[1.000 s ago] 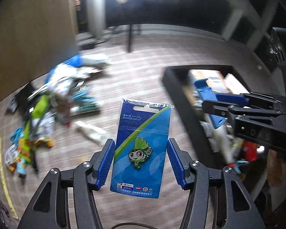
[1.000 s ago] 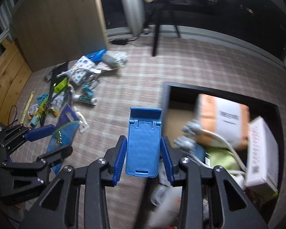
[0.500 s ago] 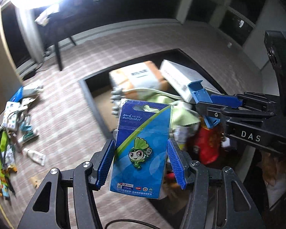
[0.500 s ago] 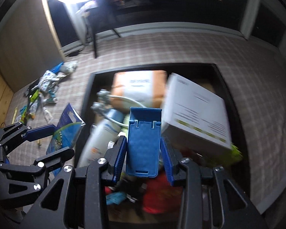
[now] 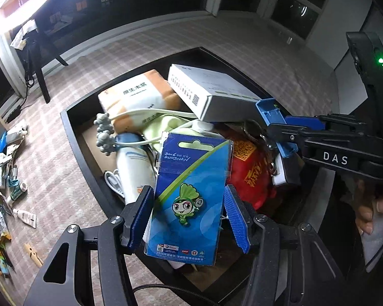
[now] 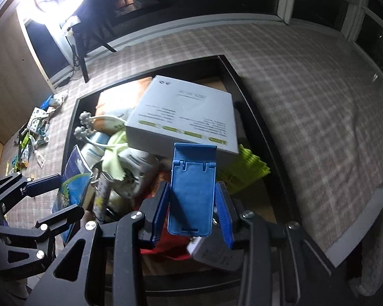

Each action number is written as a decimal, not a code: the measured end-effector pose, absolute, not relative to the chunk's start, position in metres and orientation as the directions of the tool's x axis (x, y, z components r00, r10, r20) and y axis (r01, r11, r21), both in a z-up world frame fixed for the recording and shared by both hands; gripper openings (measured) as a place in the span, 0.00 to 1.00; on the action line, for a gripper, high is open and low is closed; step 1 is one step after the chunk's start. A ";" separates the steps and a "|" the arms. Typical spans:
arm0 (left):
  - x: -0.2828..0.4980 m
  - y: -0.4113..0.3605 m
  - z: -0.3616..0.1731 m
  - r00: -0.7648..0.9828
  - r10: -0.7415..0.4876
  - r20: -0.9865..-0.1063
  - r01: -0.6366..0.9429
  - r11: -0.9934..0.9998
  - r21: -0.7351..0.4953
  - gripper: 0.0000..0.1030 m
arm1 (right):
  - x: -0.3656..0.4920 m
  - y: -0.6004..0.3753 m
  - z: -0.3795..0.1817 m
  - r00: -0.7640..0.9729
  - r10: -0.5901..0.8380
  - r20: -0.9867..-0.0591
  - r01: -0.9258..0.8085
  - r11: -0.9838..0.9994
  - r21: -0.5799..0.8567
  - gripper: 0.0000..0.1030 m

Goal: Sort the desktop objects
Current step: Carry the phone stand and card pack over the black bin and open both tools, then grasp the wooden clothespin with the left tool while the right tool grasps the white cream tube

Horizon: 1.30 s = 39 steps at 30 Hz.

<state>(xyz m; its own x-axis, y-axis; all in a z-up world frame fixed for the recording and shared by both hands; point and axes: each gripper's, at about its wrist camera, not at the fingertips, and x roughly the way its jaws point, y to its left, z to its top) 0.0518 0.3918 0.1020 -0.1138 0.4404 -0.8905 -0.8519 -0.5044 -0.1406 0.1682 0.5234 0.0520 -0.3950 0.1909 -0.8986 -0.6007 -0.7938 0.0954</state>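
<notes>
Blue pin card [image 5: 189,199] clamped in left claw [image 5: 189,214], blue phone stand [image 6: 191,191] clamped in right claw [image 6: 192,214]; black box [image 5: 74,137] directly below both. Lower before releasing; avoid white carton [image 6: 183,114].

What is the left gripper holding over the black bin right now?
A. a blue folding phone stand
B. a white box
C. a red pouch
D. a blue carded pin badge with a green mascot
D: the left gripper clamps the blue badge card by its edges above the black bin; the phone stand is in the right gripper.
</notes>
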 end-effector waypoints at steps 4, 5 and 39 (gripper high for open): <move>0.053 0.394 0.102 -0.093 0.440 -0.893 -0.854 -0.497 -0.156 0.54 | 0.171 0.526 0.051 -0.392 0.178 -0.903 -0.609 -0.785 0.110 0.37; 0.053 0.394 0.103 -0.089 0.439 -0.894 -0.853 -0.496 -0.158 0.54 | 0.171 0.527 0.051 -0.386 0.179 -0.905 -0.613 -0.782 0.108 0.41; -0.061 0.201 0.069 -0.324 0.186 -0.928 -0.324 -0.943 -0.076 0.47 | -0.021 0.374 0.070 -0.493 -0.102 -0.864 -0.022 -0.991 0.129 0.48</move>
